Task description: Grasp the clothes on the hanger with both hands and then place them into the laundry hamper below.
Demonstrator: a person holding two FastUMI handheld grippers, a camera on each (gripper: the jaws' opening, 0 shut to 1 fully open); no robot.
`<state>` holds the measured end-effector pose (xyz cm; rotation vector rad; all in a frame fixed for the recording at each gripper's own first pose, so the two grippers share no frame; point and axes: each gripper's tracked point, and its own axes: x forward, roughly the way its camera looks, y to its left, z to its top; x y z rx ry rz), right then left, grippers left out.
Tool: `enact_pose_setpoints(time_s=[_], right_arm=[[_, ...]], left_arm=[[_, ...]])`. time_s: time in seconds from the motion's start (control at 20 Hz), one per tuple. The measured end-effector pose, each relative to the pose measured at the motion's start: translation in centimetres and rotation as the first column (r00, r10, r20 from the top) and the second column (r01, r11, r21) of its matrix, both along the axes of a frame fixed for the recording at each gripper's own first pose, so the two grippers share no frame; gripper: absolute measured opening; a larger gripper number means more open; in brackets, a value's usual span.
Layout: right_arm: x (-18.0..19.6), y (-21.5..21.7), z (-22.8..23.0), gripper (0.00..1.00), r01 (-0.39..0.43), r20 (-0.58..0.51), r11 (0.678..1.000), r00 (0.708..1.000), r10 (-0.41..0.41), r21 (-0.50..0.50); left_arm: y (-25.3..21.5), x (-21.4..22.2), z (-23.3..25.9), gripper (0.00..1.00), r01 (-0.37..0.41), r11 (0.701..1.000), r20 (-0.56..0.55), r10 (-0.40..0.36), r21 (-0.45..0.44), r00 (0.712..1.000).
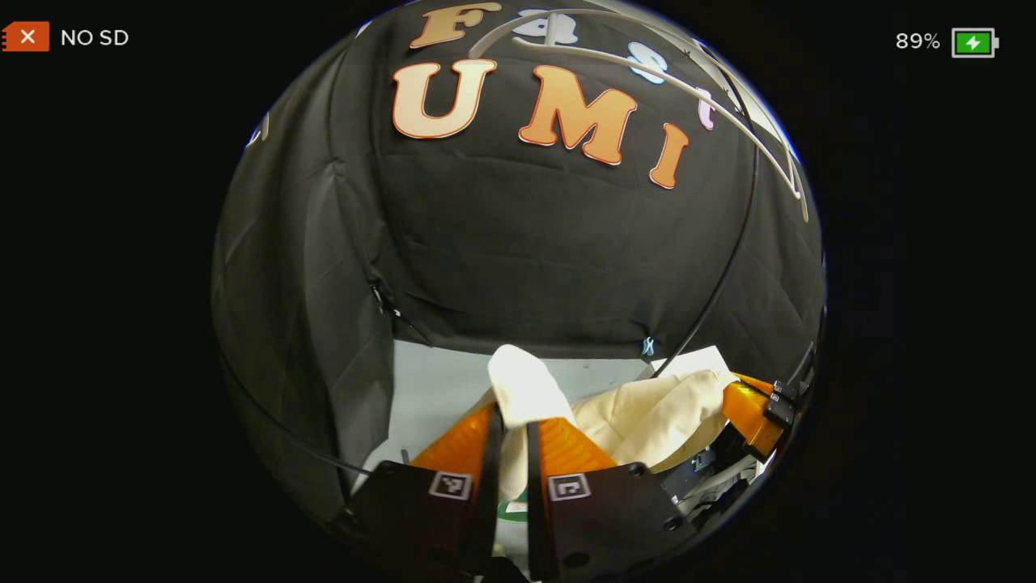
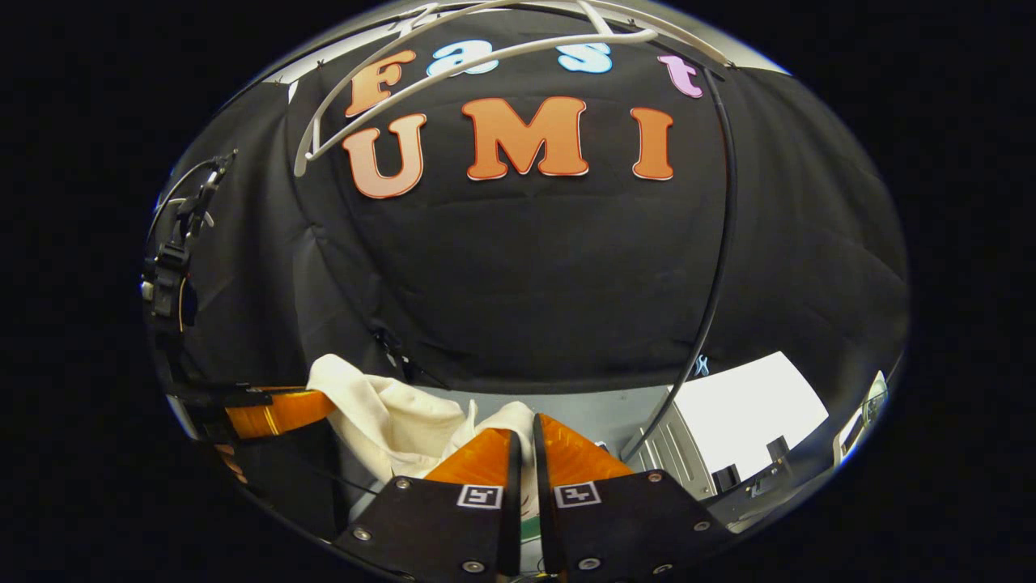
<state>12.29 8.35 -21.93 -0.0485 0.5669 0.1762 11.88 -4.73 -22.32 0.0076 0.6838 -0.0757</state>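
In the left gripper view, a fold of the cream-coloured garment (image 1: pixel 526 389) is clamped between the two fingers of the left gripper (image 1: pixel 515 433); the cloth rises in a rounded hump above the fingertips and runs down through the narrow gap between them. From that fold the garment is stretched rightward to the right gripper (image 1: pixel 749 409), seen near the right edge of this view, where the cloth ends against its fingers.

In the right gripper view, the right gripper (image 2: pixel 524 441) is seen closed on another bunch of the same garment (image 2: pixel 388 417), with a small hump of cloth showing just above the nearly touching fingertips. The cloth is spread from there to the left and up to the left gripper (image 2: pixel 279 410), which is seen at the left edge of this view with the cloth drawn against it.

The garment is thus held off the white hanger (image 2: pixel 477 61), which is seen bare at the top of both views in front of the black cloth wall (image 2: pixel 526 267). A thin black cable (image 2: pixel 716 267) is seen curving down the right side of the wall. Pale floor (image 1: pixel 437 389) is visible beneath the garment; the laundry hamper cannot be made out with certainty
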Motion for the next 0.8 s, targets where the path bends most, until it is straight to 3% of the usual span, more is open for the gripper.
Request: enact_pose_setpoints(time_s=[0.1, 0.15, 0.25, 0.45, 0.65, 0.8], right_arm=[[0.0, 0.0, -0.8, 0.22, 0.002, -0.011, 1.000, 1.000, -0.003, -0.016], [0.2, 0.1, -1.0, 0.39, -0.003, -0.017, 1.000, 1.000, 0.002, -0.027], [0.7, 0.5, 0.1, 0.55, -0.011, 0.025, 0.999, 1.000, 0.012, -0.034], [0.8, 0.0, 1.8, 0.81, -0.018, 0.072, 0.997, 0.997, 0.024, -0.075], [0.7, -0.2, 1.9, 0.92, -0.004, 0.076, 0.999, 0.997, 0.008, -0.053], [0.1, -0.8, 2.2, 0.93, 0.011, 0.083, 0.999, 0.997, -0.007, -0.050]], left_arm=[[-0.1, 0.4, 0.3, 0.27, 0.010, 1.000, 0.019, -0.010, 0.009, 1.000], [0.1, 0.6, 0.6, 0.46, 0.005, 1.000, 0.029, -0.006, 0.030, 1.000], [0.2, 0.7, 1.1, 0.84, 0.009, 0.999, 0.042, -0.011, 0.046, 0.999], [-0.3, 0.3, 0.6, 0.81, 0.005, 1.000, 0.033, -0.006, 0.025, 0.999], [-0.5, 0.1, 1.1, 0.81, 0.011, 0.999, 0.044, -0.013, 0.044, 0.999], [-0.6, -0.4, 1.2, 0.81, 0.011, 0.999, 0.043, -0.013, 0.038, 0.999]])
